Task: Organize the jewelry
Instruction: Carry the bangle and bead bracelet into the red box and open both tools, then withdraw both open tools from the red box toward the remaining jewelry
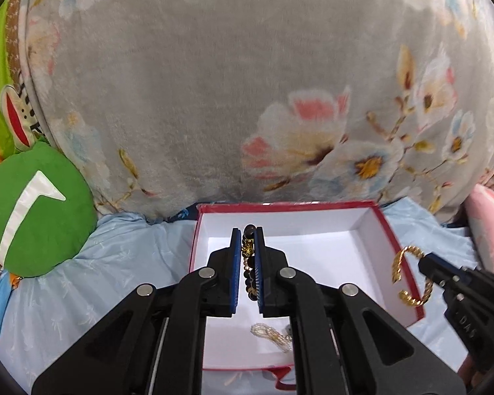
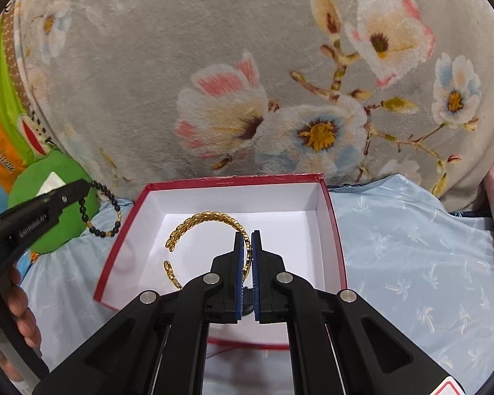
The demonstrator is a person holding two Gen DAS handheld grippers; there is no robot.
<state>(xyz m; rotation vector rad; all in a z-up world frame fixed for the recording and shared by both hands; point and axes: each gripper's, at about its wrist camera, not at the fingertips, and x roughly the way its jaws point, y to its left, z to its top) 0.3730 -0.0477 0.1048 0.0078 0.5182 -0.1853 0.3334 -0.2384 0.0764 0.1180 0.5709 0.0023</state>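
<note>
Two grippers — left gripper (image 1: 247,233), right gripper (image 2: 246,234) — grip bracelets over the box (image 2: 332,217); rim near.

A string of dark round beads with gold bits (image 1: 249,263) is pinched by the left gripper (image 1: 248,237) over the red cardboard box with white inside (image 1: 329,247).

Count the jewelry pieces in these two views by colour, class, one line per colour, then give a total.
Gold: 1, the cuff held in the right gripper.
Black with gold beads: 1, the bracelet held in the left gripper.
White pearl: 1, the strand lying in the box.
Total: 3
</note>
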